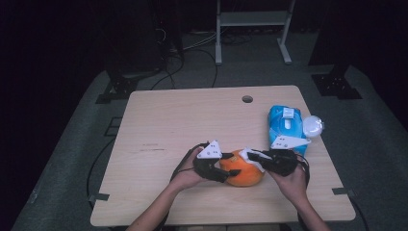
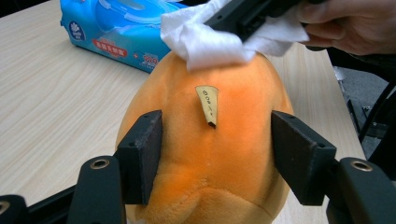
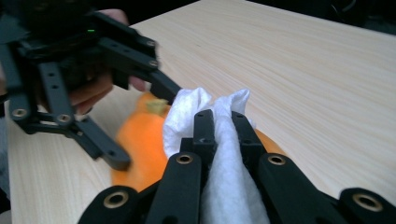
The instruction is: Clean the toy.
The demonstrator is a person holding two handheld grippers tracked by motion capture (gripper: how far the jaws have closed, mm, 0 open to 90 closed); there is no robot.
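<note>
On the pale wooden bench (image 1: pixel 159 125), the left claw (image 2: pixel 217 156) clamps the round orange plush toy (image 2: pixel 219 140); the right claw (image 3: pixel 223 126), closed on a white wipe (image 3: pixel 224 186), apparently presses it against the toy's top.

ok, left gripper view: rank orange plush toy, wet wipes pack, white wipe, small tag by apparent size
1. orange plush toy, though nearest the camera
2. white wipe and wet wipes pack, too alike, pack farther and cropped
3. small tag
</note>
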